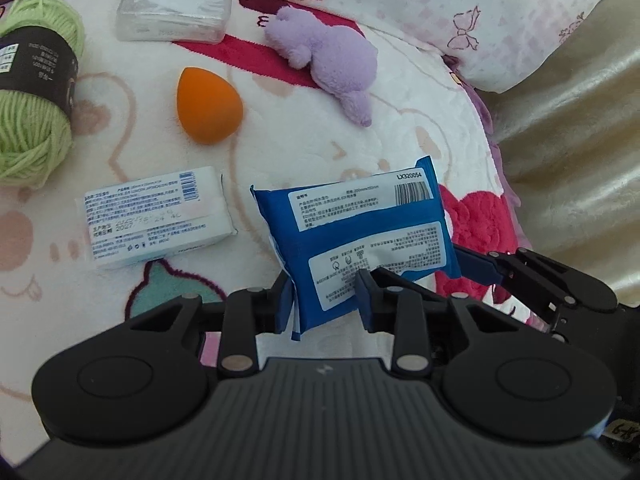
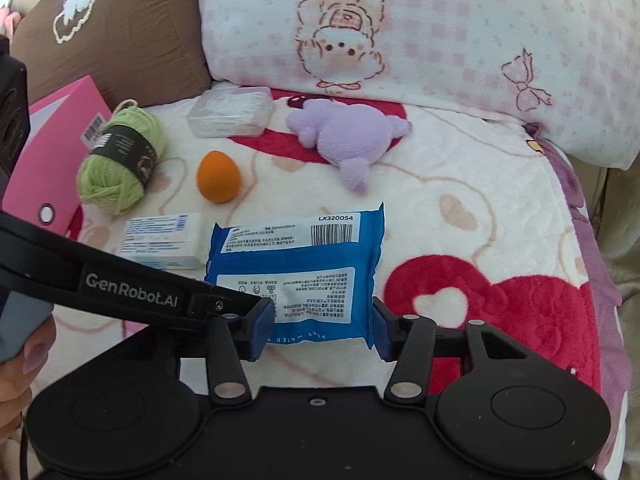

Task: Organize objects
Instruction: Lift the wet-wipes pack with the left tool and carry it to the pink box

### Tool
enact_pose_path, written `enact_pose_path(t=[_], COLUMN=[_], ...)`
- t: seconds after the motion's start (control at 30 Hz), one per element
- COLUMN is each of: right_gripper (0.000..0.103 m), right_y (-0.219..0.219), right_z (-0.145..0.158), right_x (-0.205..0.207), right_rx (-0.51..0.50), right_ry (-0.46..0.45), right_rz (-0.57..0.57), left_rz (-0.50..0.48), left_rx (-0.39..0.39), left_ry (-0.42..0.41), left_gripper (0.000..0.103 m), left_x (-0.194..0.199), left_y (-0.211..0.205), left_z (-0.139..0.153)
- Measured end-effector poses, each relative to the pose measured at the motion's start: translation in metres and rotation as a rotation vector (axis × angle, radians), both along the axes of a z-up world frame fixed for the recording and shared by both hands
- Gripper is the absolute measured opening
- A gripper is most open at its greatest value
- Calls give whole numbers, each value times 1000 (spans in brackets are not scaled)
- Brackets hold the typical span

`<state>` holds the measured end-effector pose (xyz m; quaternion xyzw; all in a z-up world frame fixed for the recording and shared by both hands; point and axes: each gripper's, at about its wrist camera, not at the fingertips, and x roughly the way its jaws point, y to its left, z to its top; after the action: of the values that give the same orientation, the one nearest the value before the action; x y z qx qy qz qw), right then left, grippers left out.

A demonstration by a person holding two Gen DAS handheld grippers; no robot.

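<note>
L tongs (image 1: 324, 300) clamped on blue wipes pack (image 1: 360, 232); R tongs (image 2: 320, 328) apart, pads just off it; pack soft, slippery, light, grip by end seam

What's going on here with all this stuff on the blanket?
A person is tidying small items with two handheld grippers. The left gripper is clamped on a corner of the blue wet wipes pack, tilting it up off the blanket. The right gripper straddles the pack's other end, its pads apparently not pressing. Lying untouched are a white tissue pack, an orange makeup sponge, green yarn, a purple plush toy and a clear plastic box.
</note>
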<state>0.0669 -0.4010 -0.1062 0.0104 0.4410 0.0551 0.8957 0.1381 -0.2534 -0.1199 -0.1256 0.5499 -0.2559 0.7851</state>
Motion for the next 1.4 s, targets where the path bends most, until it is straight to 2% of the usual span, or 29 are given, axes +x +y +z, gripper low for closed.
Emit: enact_pose_path(t=[0.3, 0.43, 0.63, 0.93, 1.2, 1.4], right_gripper=[58, 58, 58, 57, 51, 48], right_y=[41, 57, 78, 115, 150, 169], right_z=[46, 62, 82, 104, 122, 135], right_x=[-26, -34, -41, -47, -56, -61], right_rx=[-26, -39, 11, 85, 55, 16], right_ry=[-47, -65, -83, -69, -78, -91], right_rz=[71, 108, 135, 186, 240, 259], left_rz=[-46, -47, -45, -41, -29, -10], left_rx=[38, 38, 74, 98, 103, 61], left_ry=[-70, -70, -91, -80, -127, -139], left_gripper=[32, 32, 33, 33, 33, 33], left_x=[-25, -33, -45, -57, -74, -78], left_y=[35, 52, 78, 129, 166, 190], left_z=[53, 72, 98, 129, 150, 157])
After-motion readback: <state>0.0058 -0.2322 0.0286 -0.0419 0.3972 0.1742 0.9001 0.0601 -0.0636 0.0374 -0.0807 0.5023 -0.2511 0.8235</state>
